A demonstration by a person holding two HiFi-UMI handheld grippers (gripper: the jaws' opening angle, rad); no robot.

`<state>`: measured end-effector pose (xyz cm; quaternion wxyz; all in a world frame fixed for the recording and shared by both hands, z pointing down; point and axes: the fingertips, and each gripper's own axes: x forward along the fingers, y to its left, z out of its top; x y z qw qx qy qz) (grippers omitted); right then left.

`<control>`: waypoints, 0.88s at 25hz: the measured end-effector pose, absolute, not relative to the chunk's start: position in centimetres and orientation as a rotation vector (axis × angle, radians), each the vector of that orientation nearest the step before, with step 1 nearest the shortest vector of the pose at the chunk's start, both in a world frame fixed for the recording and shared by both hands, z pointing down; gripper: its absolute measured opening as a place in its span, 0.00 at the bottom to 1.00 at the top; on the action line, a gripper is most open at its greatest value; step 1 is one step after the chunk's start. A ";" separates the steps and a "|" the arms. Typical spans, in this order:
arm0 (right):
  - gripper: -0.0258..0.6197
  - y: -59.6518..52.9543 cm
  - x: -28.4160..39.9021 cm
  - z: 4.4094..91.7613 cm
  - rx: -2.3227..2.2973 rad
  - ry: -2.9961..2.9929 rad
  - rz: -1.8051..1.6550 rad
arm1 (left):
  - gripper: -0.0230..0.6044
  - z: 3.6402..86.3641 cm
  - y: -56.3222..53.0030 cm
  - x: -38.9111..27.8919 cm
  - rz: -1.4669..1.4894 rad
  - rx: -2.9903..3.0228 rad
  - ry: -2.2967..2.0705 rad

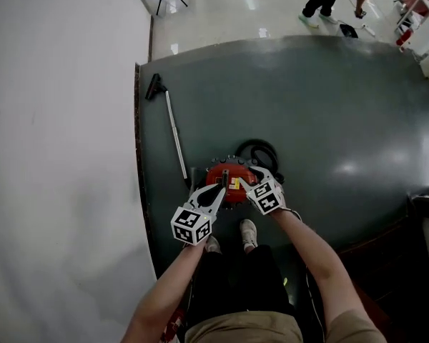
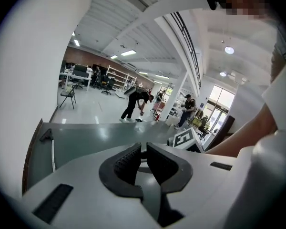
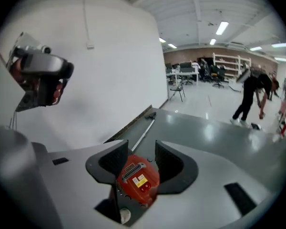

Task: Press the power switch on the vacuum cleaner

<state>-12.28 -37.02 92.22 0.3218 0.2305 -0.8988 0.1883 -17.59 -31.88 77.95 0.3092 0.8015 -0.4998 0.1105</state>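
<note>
Vacuum cleaner (image 1: 231, 179) on grey mat near person's feet; right gripper (image 3: 142, 151) above it, jaws parted, empty; left gripper (image 2: 144, 151) nearly clenched, empty.

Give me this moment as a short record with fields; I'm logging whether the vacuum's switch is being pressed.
vacuum cleaner: red, round, on the dark mat by the person's feet
wand: lying on the mat, left of the vacuum cleaner
hose: black, looped behind the vacuum cleaner
left gripper: jaws close together, nothing between them
right gripper: jaws apart, empty; vacuum cleaner shows below through the gap
switch press: not happening; neither gripper appears to touch the vacuum cleaner
</note>
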 end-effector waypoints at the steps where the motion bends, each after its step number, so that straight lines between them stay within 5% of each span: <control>1: 0.33 -37.0 -12.9 89.2 0.575 -2.387 0.435 | 0.11 75.7 -32.3 -17.2 0.280 2.138 -1.326; 11: 0.31 -36.9 -10.8 59.5 0.642 -2.730 0.147 | 0.11 55.4 -30.6 -13.6 -0.008 2.266 -1.297; 22: 0.28 -34.4 -5.1 40.3 0.839 -2.848 -0.068 | 0.11 38.7 -29.4 -14.2 -0.117 2.566 -1.289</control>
